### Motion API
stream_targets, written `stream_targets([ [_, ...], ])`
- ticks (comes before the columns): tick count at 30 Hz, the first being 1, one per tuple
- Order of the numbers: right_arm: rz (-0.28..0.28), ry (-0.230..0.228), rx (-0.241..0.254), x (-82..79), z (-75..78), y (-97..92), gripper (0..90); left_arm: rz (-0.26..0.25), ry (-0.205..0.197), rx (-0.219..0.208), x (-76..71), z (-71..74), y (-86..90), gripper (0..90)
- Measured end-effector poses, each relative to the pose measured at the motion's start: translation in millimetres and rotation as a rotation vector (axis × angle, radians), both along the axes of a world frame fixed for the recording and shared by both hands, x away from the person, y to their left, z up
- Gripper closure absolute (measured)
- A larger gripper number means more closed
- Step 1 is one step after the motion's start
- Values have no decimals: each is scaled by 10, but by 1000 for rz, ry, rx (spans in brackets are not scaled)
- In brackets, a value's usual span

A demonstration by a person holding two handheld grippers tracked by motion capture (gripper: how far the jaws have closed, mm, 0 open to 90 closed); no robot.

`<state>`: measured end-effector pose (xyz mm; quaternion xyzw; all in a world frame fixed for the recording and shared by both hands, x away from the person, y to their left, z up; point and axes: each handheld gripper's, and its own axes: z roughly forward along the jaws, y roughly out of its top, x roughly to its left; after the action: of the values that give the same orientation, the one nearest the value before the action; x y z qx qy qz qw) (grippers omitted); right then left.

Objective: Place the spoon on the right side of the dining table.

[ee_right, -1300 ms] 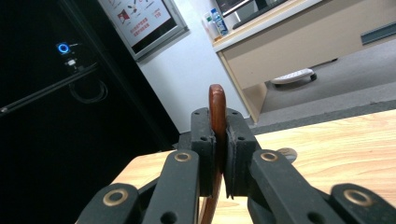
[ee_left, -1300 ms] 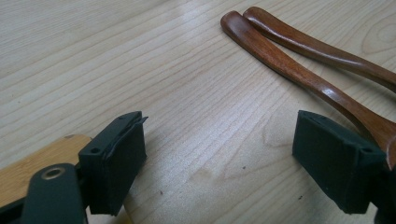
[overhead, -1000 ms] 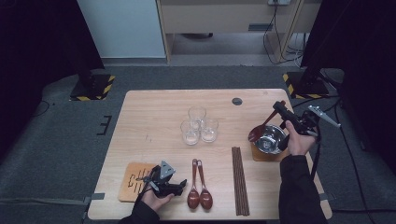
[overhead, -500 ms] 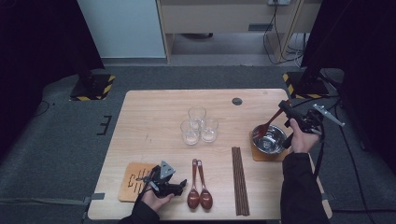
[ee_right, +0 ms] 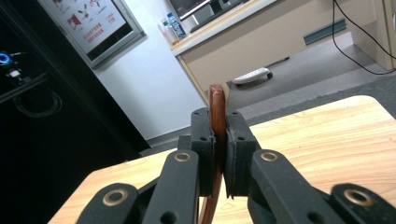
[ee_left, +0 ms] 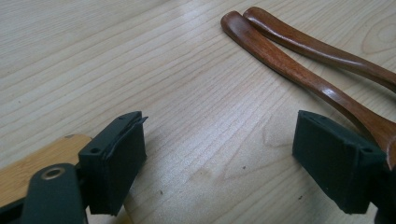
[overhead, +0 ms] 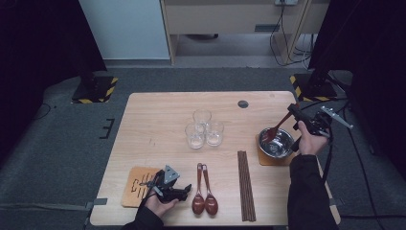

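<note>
My right gripper (overhead: 293, 111) is shut on the handle of a dark wooden spoon (overhead: 277, 128), whose bowl end dips into a steel bowl (overhead: 288, 138) at the table's right side. In the right gripper view the handle (ee_right: 217, 103) stands upright, clamped between the jaws of the right gripper (ee_right: 219, 142). My left gripper (overhead: 185, 189) lies low at the front left, open and holding nothing. In the left gripper view, the left gripper (ee_left: 217, 158) has bare tabletop between its jaws, with the handles of two more wooden spoons (ee_left: 299, 60) just to the right.
The steel bowl sits on a wooden coaster (overhead: 263, 156). A second coaster (overhead: 135, 188) lies under my left hand. Two spoons (overhead: 204, 194) and a bundle of chopsticks (overhead: 246, 184) lie at the front; three glasses (overhead: 203, 128) cluster mid-table. A small black disc (overhead: 243, 103) lies at the back.
The right hand has shifted slightly to the right with the spoon still gripped. The left hand has stayed put.
</note>
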<state>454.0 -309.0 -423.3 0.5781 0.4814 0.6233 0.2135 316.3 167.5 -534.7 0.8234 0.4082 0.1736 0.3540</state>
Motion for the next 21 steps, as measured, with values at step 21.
stream_targets([
  [21,-42,71,-71,110,-125,-3,845,0,0,0,0,0,1,162],
])
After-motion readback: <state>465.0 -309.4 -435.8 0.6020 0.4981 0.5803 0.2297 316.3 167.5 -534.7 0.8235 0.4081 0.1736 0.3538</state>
